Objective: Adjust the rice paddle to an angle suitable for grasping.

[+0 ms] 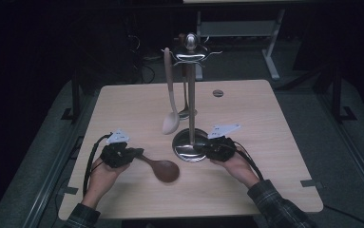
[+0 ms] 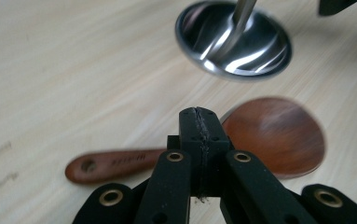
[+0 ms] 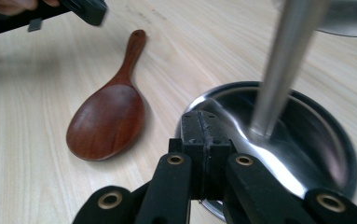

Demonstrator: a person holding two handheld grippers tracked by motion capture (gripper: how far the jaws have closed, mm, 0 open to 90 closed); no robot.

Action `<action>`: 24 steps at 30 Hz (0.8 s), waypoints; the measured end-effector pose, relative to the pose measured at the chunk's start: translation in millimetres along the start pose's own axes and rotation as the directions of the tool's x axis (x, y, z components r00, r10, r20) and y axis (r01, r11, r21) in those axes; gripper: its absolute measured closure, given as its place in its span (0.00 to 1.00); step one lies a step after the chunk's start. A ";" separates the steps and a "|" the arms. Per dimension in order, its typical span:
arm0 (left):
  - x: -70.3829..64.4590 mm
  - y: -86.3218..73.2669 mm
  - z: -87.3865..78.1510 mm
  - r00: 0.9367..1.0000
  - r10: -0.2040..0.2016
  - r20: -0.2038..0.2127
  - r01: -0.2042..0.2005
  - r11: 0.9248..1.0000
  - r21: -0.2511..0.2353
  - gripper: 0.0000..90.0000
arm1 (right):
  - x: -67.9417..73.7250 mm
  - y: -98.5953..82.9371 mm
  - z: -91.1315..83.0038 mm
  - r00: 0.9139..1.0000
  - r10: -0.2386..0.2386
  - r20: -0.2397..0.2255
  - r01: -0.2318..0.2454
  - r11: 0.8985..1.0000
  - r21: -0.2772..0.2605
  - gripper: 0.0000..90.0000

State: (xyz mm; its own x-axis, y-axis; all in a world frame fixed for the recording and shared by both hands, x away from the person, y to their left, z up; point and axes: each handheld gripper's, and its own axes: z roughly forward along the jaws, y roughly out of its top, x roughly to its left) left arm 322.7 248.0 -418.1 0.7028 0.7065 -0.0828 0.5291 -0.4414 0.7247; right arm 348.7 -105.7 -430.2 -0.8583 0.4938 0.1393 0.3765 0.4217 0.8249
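A dark brown wooden spoon [image 1: 163,169] lies flat on the light wooden table [image 1: 137,102], bowl toward the right. My left gripper [image 1: 134,153] hovers over its handle, jaws shut with nothing between them; in the left gripper view the gripper [image 2: 199,123] hides the neck of the spoon [image 2: 278,135]. A metal utensil stand [image 1: 191,118] rises from a round shiny base [image 1: 185,151]. My right gripper [image 1: 202,148] sits shut at that base's right rim, and in the right gripper view the gripper [image 3: 204,126] is just over the base's near edge [image 3: 306,140], with the spoon [image 3: 106,123] to its left.
A pale wooden spoon [image 1: 171,121] and a metal utensil [image 1: 184,113] hang from hooks at the stand's top. A small round disc [image 1: 217,93] lies near the table's far edge. A desk frame [image 1: 270,42] stands on the dark floor beyond.
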 end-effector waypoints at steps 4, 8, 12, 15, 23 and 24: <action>3.6 -12.8 12.6 1.000 -0.014 0.002 0.014 0.998 0.053 1.00 | 5.6 0.5 12.2 0.999 -0.019 -0.033 0.019 1.000 0.018 1.00; 1.3 -16.0 20.2 0.999 -0.018 0.036 0.015 0.996 0.085 1.00 | 10.9 0.7 26.2 0.998 -0.038 -0.051 0.040 0.999 0.036 1.00; -1.3 -15.5 26.0 0.999 0.007 0.037 -0.010 0.995 0.101 1.00 | 13.9 -0.7 40.4 0.997 -0.054 -0.061 0.058 0.996 0.065 1.00; -0.7 -15.6 29.3 0.999 0.006 0.032 -0.009 0.994 0.110 1.00 | 17.0 -1.3 49.9 0.995 -0.068 -0.069 0.074 0.994 0.081 1.00; 0.4 -15.6 34.9 0.999 0.014 0.033 -0.018 0.992 0.124 1.00 | 23.1 -4.0 61.7 0.993 -0.070 -0.091 0.081 0.989 0.121 1.00; 0.3 -15.5 34.8 0.999 0.007 0.035 -0.011 0.992 0.123 1.00 | 23.5 -4.5 62.8 0.993 -0.070 -0.095 0.082 0.988 0.128 1.00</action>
State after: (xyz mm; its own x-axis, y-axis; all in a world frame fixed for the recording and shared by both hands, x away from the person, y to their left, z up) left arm 331.2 235.8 -453.2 0.7226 0.6838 -0.1017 0.5758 -0.5140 0.6358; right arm 348.7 -48.2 -465.1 -0.9119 0.3884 0.1329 0.3464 0.5543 0.7568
